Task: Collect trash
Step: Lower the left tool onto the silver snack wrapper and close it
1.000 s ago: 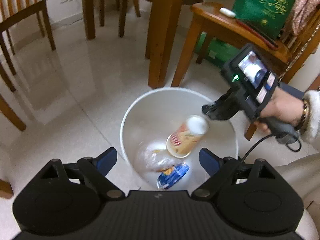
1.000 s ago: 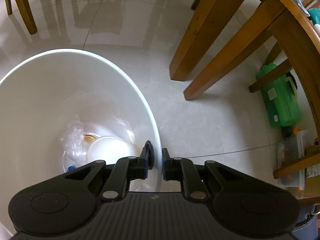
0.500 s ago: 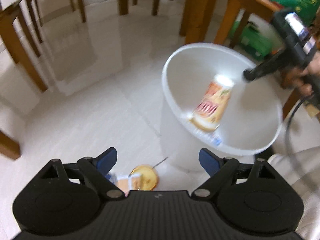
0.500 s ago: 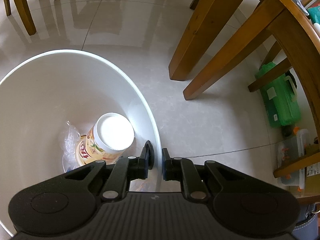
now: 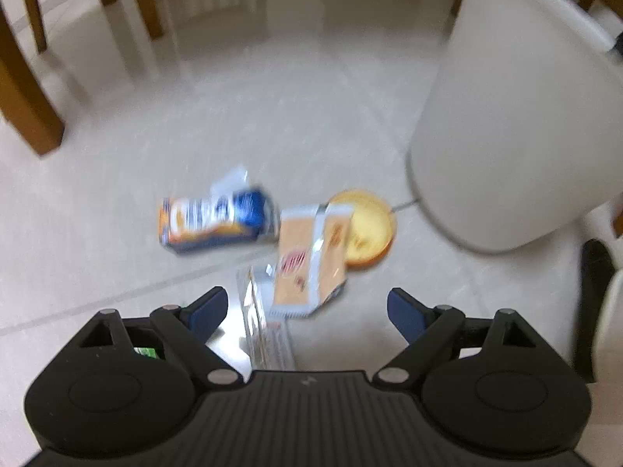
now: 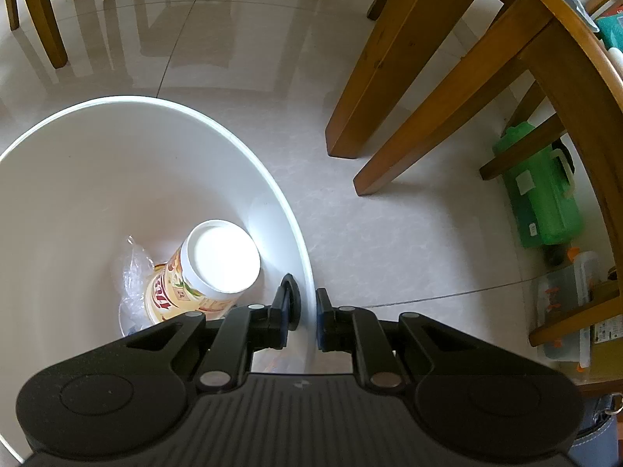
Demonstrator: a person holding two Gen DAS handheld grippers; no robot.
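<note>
Gripping the bin [image 6: 163, 148] by its rim, my right gripper [image 6: 305, 305] has one finger inside the white wall and one outside, pinched narrow on the thin edge. Down in the bin a cup [image 6: 202, 272] with a white lid lies tilted against the near right wall, just left of my inner finger, resting on a clear crumpled bag [image 6: 134, 268]. To the right of the bin stand wooden legs [image 6: 389, 89] on the pale floor [image 6: 389, 241], and a green jug [image 6: 541, 198] lies farther right under a chair.

My left gripper [image 5: 307, 307] hangs wide with nothing between its blue fingers [image 5: 206, 305], over trash on the floor. The view is blurred. A tan wrapper [image 5: 307, 260] lies just beyond the gap between the fingers, its near end almost between them. A clear wrapper [image 5: 261, 327] lies nearest, close to the left finger. A blue and orange carton [image 5: 214, 220] lies on its side, farther off and to the left. A yellow lid [image 5: 368, 225] sits flat at the far right of the tan wrapper, partly under it, near the foot of the bin [image 5: 514, 116], which fills the right of this view.
</note>
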